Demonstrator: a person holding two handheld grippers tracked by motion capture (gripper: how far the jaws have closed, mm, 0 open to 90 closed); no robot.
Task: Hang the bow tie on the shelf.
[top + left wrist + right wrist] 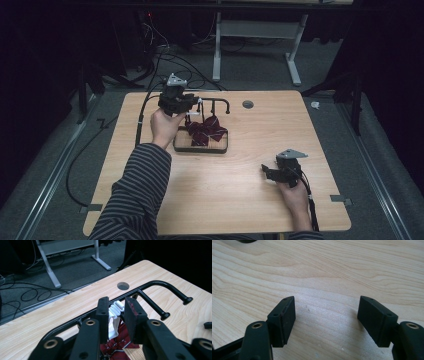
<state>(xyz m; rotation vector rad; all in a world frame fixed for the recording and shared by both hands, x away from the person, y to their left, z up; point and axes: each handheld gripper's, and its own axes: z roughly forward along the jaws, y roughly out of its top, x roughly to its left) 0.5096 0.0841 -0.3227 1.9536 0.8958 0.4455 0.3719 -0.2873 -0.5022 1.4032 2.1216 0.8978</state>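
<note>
**Garment strap at the rack bar, one gripper waiting**

A pale wooden table [215, 195] stood on grey carpet in a dim room, with cables and a white table frame [255, 45] beyond it.

Nearest the person, the right gripper [270, 172] rested low over bare wood at the table's right, well apart from the work. In the right gripper view its jaws stood wide apart with nothing between them [325, 315].

Farther in, a sleeve of dark striped fabric [135, 195] led to the left hand [164, 126], which held the left gripper [192, 102] raised over a small black wire rack on a wooden base [200, 146]. A dark red patterned cloth item [206, 131] lay bunched on that rack. In the left gripper view the jaws were drawn close about a white strap or loop [115, 312] joined to the red cloth, right against the rack's black upper bar [150, 285]. Whether the pads truly pinched the strap or only flanked it could not be told.

Judging from this, the job was partway along: the strap had been brought to the bar, but the cloth still sagged on the base rather than hanging free. What seemed left was seating the loop on a hook, then letting go.

Past the rack, a round cable hole [247, 104] marked the table's far edge.
</note>
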